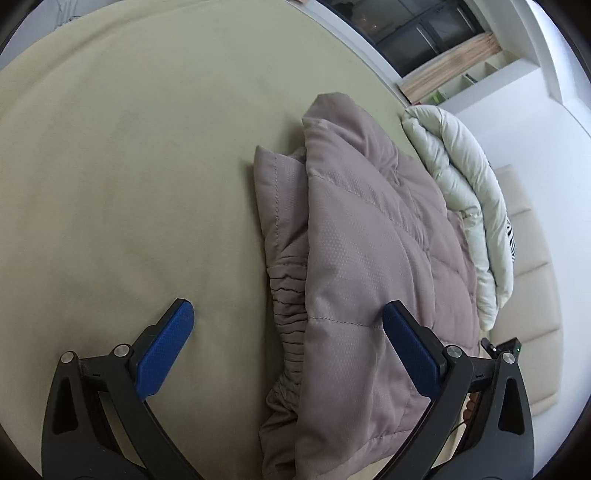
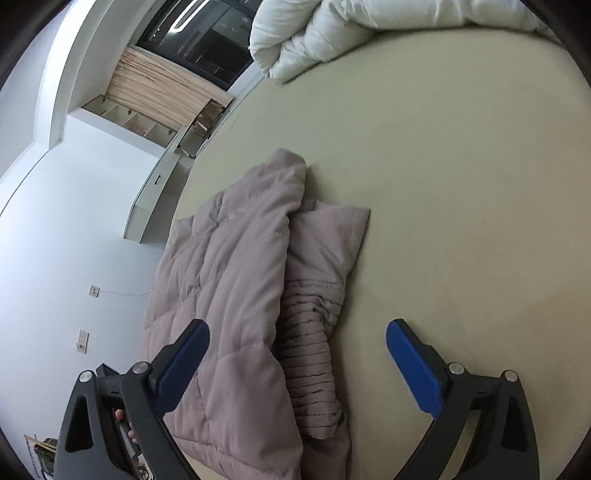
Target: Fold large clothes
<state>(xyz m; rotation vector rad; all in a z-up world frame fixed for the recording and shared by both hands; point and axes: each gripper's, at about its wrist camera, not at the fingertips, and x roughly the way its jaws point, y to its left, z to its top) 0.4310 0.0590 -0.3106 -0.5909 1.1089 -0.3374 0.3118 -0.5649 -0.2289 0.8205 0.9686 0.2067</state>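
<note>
A grey-mauve quilted puffer jacket [image 1: 362, 258] lies folded in layers on the olive-green bed sheet [image 1: 129, 166], with an elastic ribbed hem showing at its side. My left gripper [image 1: 288, 310] is open and empty, its blue pads straddling the jacket's near edge. In the right wrist view the same jacket [image 2: 236, 280] lies by the bed's edge. My right gripper [image 2: 297, 332] is open and empty, one pad over the jacket, the other over bare sheet [image 2: 461, 184].
A white puffy duvet [image 1: 465, 184] lies beyond the jacket; it also shows in the right wrist view [image 2: 332, 33]. A beige padded headboard [image 1: 528, 266], white walls [image 2: 55, 240], shelves [image 2: 136, 122] and a dark window [image 2: 207, 33] surround the bed.
</note>
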